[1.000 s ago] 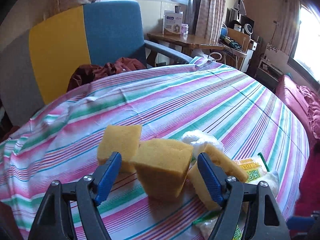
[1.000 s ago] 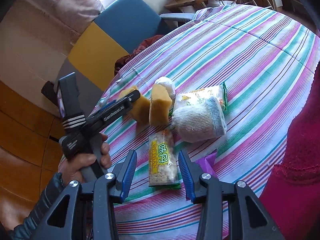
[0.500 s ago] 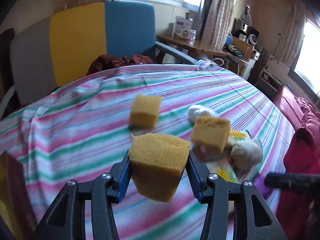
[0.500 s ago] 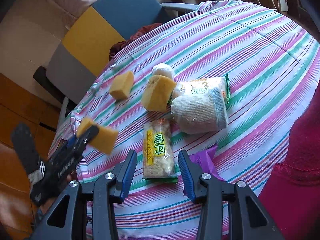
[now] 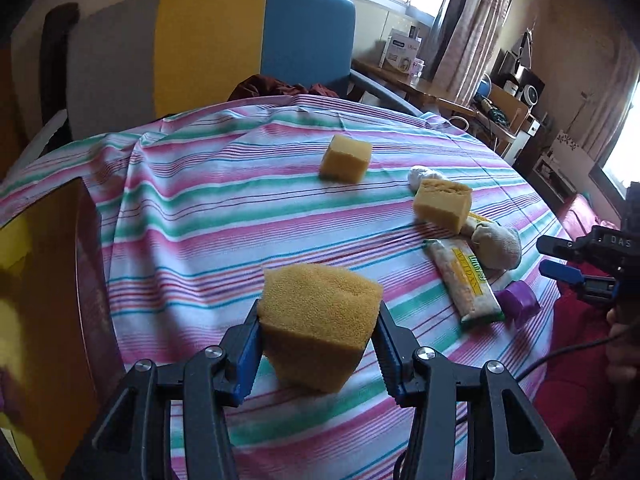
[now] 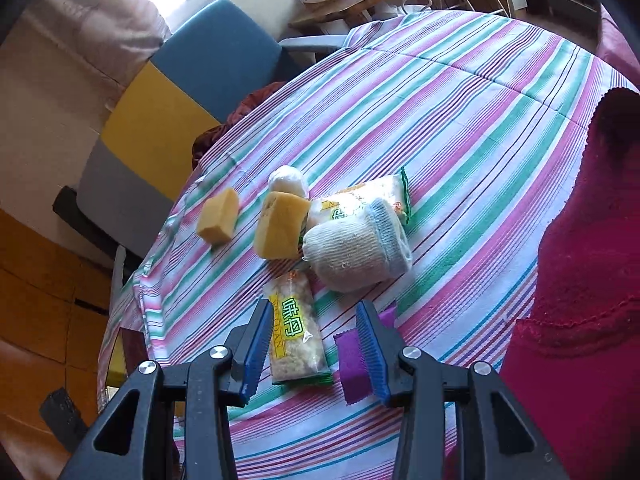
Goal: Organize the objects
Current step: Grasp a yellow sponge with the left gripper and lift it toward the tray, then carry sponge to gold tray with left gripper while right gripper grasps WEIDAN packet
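Left claw gripped one sponge, held clear above the striped worktop. Right claw stood open, empty, over a snack packet. Unsorted: two sponges, sock, purple item.

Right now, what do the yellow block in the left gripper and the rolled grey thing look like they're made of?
Yellow block: seemingly foam sponge, matte, with a fine porous surface. Rolled grey thing: looks like knitted fabric, perhaps a sock, with ribbed texture and a pale blue cuff.

On the tabletop, a sponge is lying left of another sponge, which is touching the sock; a snack packet is lying before them.
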`<state>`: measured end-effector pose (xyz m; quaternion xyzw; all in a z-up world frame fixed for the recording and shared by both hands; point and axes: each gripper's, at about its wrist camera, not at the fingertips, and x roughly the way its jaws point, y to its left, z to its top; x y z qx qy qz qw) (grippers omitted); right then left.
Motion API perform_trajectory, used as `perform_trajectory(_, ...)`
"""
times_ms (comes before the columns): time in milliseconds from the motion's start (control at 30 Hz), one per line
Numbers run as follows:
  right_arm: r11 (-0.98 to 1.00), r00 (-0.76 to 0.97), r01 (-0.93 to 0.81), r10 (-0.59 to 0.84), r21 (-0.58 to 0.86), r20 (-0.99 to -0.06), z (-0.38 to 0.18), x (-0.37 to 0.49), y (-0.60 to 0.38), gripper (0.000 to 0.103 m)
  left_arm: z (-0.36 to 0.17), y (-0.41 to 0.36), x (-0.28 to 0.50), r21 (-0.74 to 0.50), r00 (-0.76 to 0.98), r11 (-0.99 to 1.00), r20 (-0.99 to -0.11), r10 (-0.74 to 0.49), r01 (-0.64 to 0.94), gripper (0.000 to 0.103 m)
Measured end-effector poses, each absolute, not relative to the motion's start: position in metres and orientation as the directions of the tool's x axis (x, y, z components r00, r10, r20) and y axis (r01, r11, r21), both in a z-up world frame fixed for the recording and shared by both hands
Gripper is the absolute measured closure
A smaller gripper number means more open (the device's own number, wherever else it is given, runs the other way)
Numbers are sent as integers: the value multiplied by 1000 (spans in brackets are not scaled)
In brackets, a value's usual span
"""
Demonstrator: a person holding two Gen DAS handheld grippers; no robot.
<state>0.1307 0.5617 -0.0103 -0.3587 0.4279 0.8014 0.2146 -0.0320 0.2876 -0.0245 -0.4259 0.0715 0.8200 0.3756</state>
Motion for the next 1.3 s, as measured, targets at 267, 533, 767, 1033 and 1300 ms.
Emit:
perform_trajectory(267, -565, -513, -696, -41, 444, -857, -29, 105, 561, 60, -13, 274, -15, -192, -373, -693, -728, 575, -694, 52)
perform_trajectory(533, -544, -509, -726, 14, 421, -861, -29, 111, 563, 60, 0, 257, -5, -205, -389, -681, -691, 609, -703, 52)
perform_trajectory(767, -539, -443, -769, 61, 345, -894, -30, 108, 563, 60, 4, 242, 4, -221, -393, -680, -676, 623, -699, 52)
perform_trajectory(1033, -650, -455, -736, 265, 191, -850, -7, 100, 537, 60, 16, 225, 9, -231, -412, -681, -649, 640, -694, 52)
perform_trajectory(1300, -735, -413, -657, 164, 168, -896, -19, 76, 533, 60, 25, 208, 10, -244, -436, -693, -626, 647, -678, 52)
